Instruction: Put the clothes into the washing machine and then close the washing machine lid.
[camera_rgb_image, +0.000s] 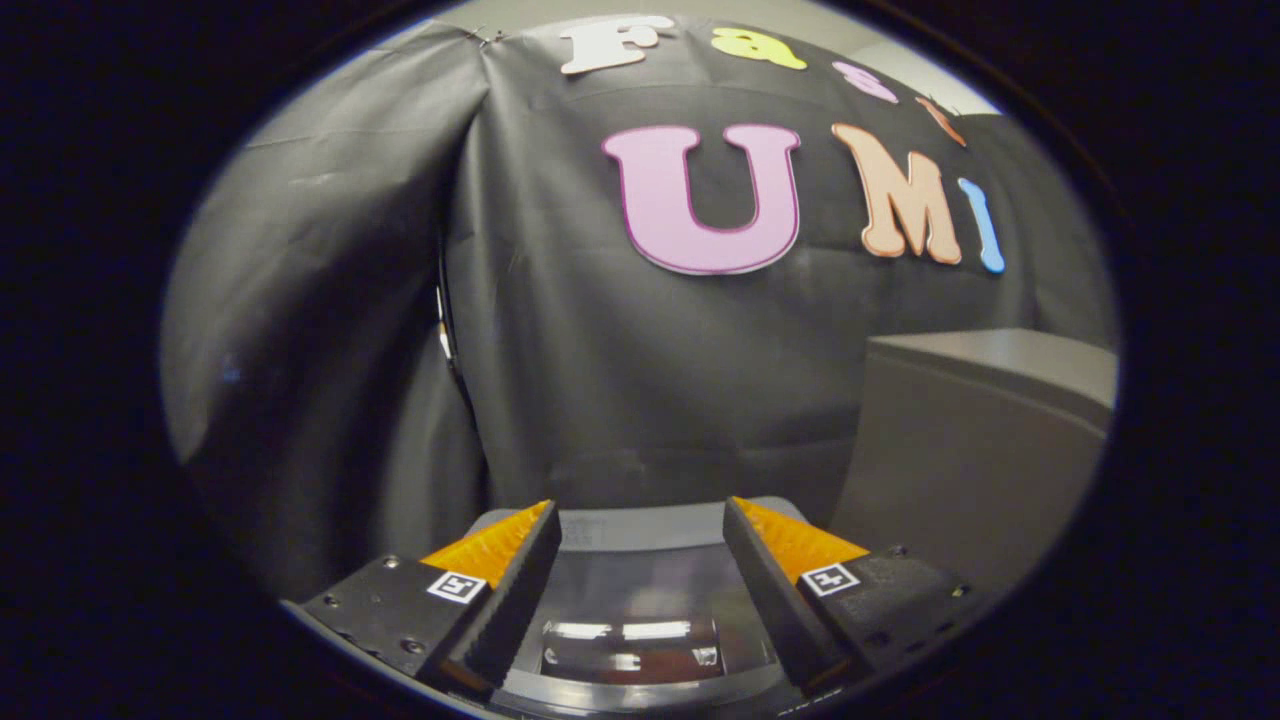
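At the far left hangs the folded black cloth wall (330, 330), draped down past the left finger. Moving right, the gripper (640, 570) comes next: its two fingers (510, 590) stand well apart with nothing held between them, both pointing forward and a little upward toward the cloth.

Directly below and between the fingers lies the washing machine (640, 527), seen from above. Its grey back rim crosses the gap from one finger to the other, and nearer the camera a glossy, see-through lid (630, 620) catches strips of reflected light. From this angle I cannot tell whether that lid is lying shut over the drum or propped; it seems to lie flat. Its long edge runs side to side, square to the way the fingers point.

To the right of the right finger stands a plain grey box (975, 450), taller than the washer's rim and set just beside it against the cloth.

As for the clothes, the pictures give me no way to say where they are. The relation that matters for the coming move: the washer is underneath the fingers, not ahead, so the gripper would have to tip downward to reach lid or drum.
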